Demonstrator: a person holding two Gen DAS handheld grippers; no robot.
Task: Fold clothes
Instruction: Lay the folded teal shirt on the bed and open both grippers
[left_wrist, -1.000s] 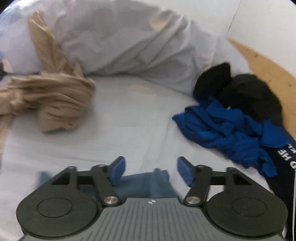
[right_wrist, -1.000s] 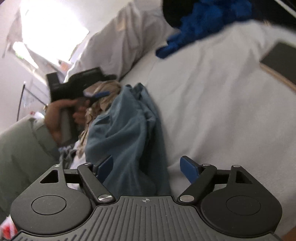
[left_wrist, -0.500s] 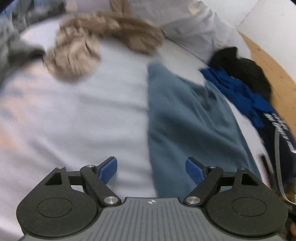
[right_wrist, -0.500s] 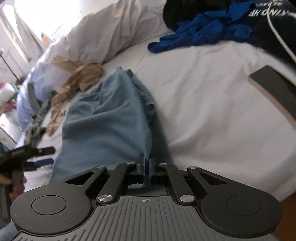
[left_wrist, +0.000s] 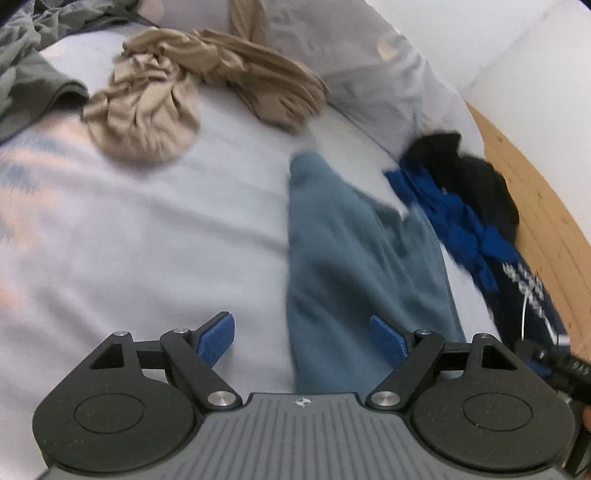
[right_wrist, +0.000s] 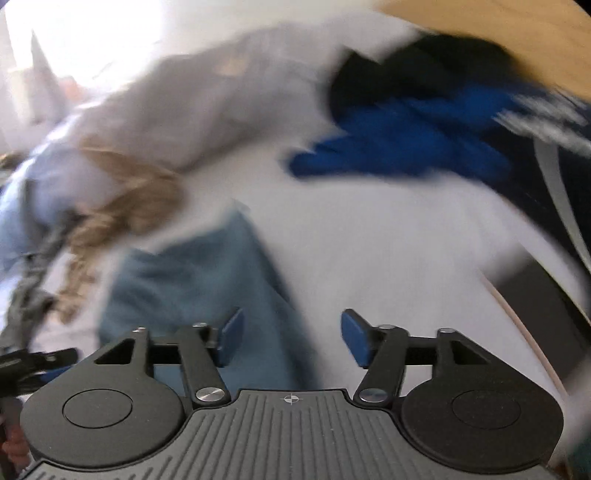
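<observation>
A slate-blue garment (left_wrist: 351, 258) lies stretched lengthwise on the white bed sheet (left_wrist: 147, 240). My left gripper (left_wrist: 301, 332) hovers open over its near end, with the cloth's left edge below the gap and neither pad touching it. The right wrist view is blurred by motion. There my right gripper (right_wrist: 291, 332) has its jaws opening above the sheet. The same slate-blue garment (right_wrist: 192, 280) lies below its left finger, and nothing is pressed between the pads.
A crumpled beige garment (left_wrist: 147, 110) lies at the far left, a grey-green one (left_wrist: 26, 74) in the corner. Royal-blue (left_wrist: 454, 221), black (left_wrist: 472, 173) and navy printed (left_wrist: 524, 288) clothes pile along the wooden bed frame (left_wrist: 535, 184). A dark flat object (right_wrist: 535, 295) sits at the bed's right edge.
My right gripper, shut at the slate-blue garment's near edge half a second ago, has opened and risen. The left gripper has swung across the bed and now looks down the garment's length.
</observation>
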